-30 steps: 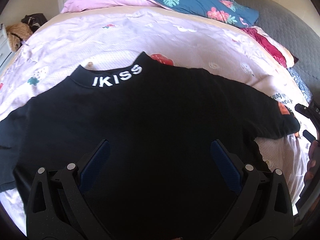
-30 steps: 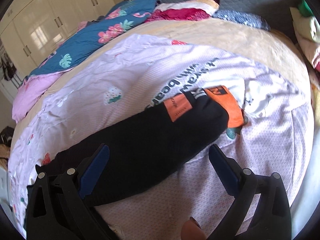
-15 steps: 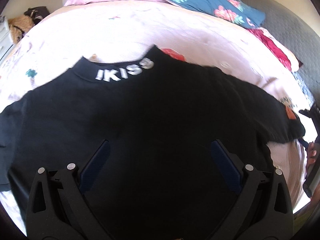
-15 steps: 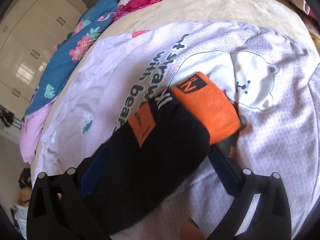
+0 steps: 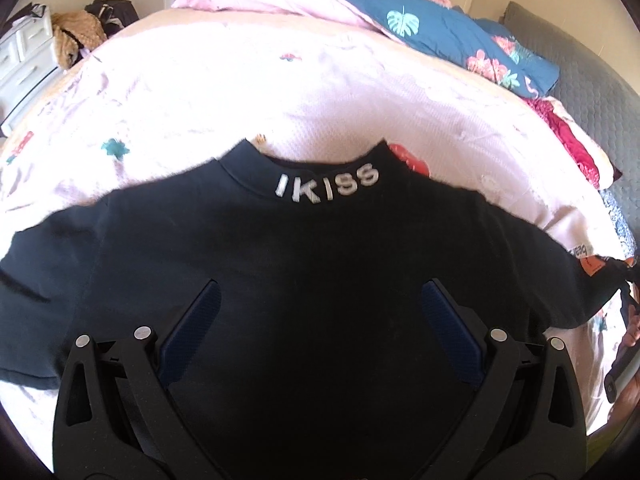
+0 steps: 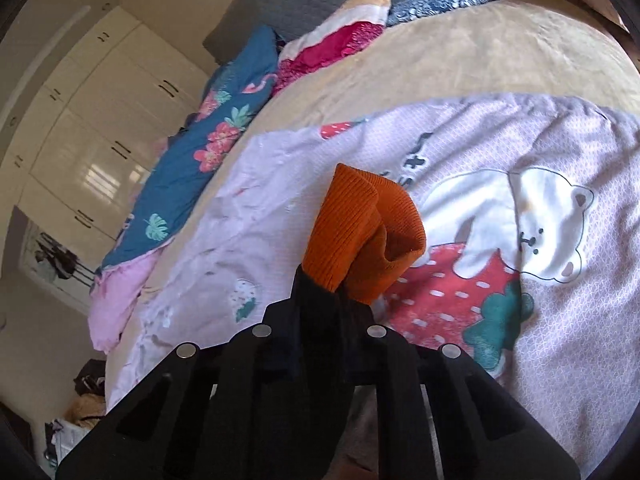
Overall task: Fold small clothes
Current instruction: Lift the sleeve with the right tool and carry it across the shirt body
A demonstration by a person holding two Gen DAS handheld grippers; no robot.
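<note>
A small black sweater with white "IKISS" lettering on its collar lies spread flat on the bed, collar away from me. My left gripper hovers open over the sweater's body, holding nothing. My right gripper is shut on the right sleeve, just behind its orange ribbed cuff, which sticks up between the jaws above the bed. In the left wrist view the right gripper shows at the far right edge at the sleeve end.
The bed is covered by a pale pink printed sheet with a bear and strawberry print. Blue floral and pink quilts are piled at the far side. A white wardrobe and a drawer unit stand beyond the bed.
My right gripper moved onto the sleeve end, closed on it and lifted the orange cuff off the sheet. My left gripper stayed open over the sweater and tilted up slightly.
</note>
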